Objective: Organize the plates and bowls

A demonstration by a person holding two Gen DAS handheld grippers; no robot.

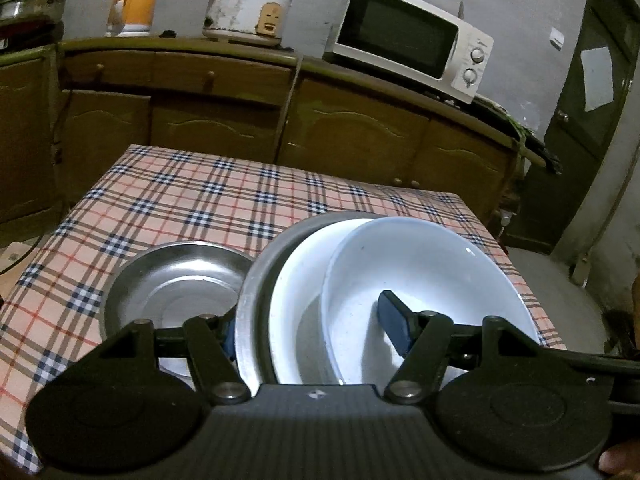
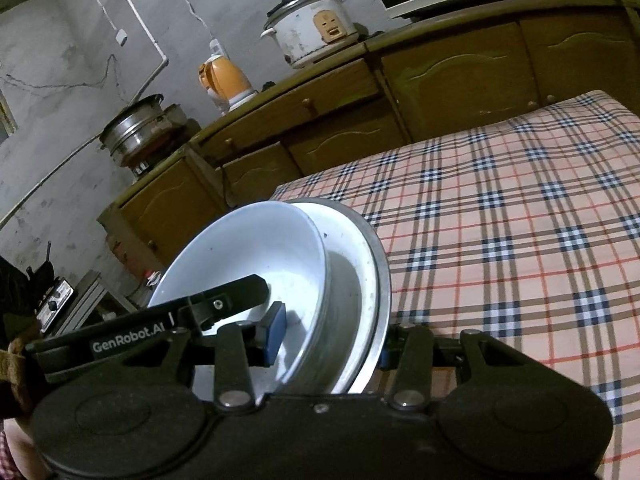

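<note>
Clamping across a nested stack, the left hand-held gripper (image 1: 312, 332) has one blue rubber pad inside the white bowl (image 1: 424, 280) and the other, mostly hidden, against the outside of the steel plate's rim (image 1: 250, 300). From the other side the right hand-held gripper (image 2: 328, 338) pinches the same stack, one blue pad inside the white bowl (image 2: 248, 256) and the other barely visible behind the steel plate (image 2: 380, 264). Both tools are matte black plastic with round hinge discs and silver pivot bolts.

Three round pieces make up the stack: a glossy white bowl, a second white dish (image 1: 296, 300) beneath it, and a dull brushed-metal plate outermost, all tilted up on edge over the tabletop (image 1: 180, 200). Beside it a shallow stainless plate (image 1: 176, 284) with a ringed, reflective centre lies flat on the cloth, a soft pink plaid crossed with navy, tan and red lines.
</note>
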